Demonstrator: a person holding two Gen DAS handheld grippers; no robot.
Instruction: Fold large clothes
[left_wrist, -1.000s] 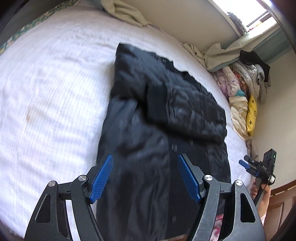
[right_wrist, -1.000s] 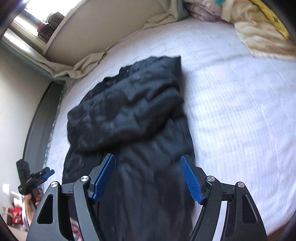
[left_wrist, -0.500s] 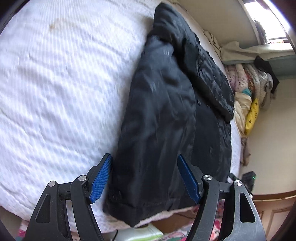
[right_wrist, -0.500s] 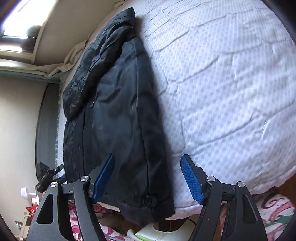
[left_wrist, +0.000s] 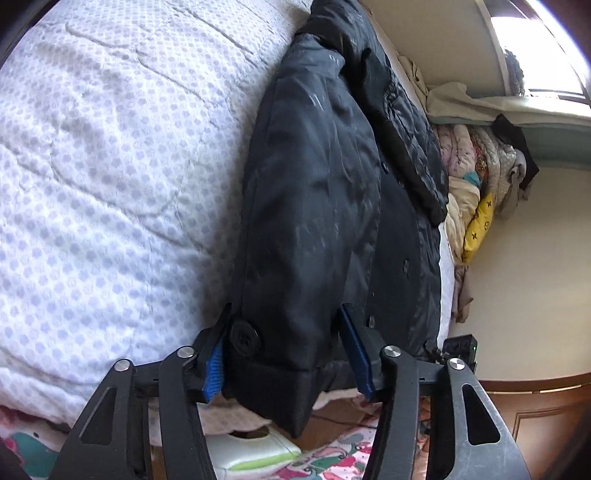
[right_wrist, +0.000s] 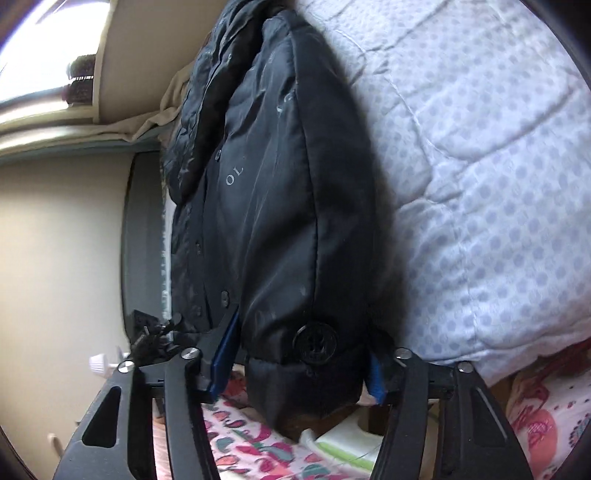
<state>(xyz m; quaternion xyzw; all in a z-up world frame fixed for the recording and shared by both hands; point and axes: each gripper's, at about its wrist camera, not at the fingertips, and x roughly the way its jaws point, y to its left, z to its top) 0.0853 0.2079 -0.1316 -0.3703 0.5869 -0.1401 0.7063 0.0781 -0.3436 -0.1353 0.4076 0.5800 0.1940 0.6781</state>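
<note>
A large black padded coat (left_wrist: 325, 192) lies lengthwise on a white dotted quilt (left_wrist: 110, 166), its sleeves folded over its front. It also shows in the right wrist view (right_wrist: 273, 206). My left gripper (left_wrist: 284, 354) is open, its blue pads on either side of a buttoned sleeve cuff (left_wrist: 280, 369) hanging over the bed edge. My right gripper (right_wrist: 299, 365) is open around the other buttoned cuff (right_wrist: 306, 373) in the same way. Each gripper's black body shows small beside the coat in the other view (left_wrist: 458, 347) (right_wrist: 147, 332).
A pile of clothes and a yellow cushion (left_wrist: 480, 221) sits at the bed's far side by the wall. A patterned floor mat (right_wrist: 258, 454) and a white-green box (left_wrist: 255, 450) lie below the bed edge. The quilt (right_wrist: 480, 184) spreads to the right.
Both grippers dropped from above the coat to the bed edge and closed in on the coat's near end. The cuffs now sit between the open pads.
</note>
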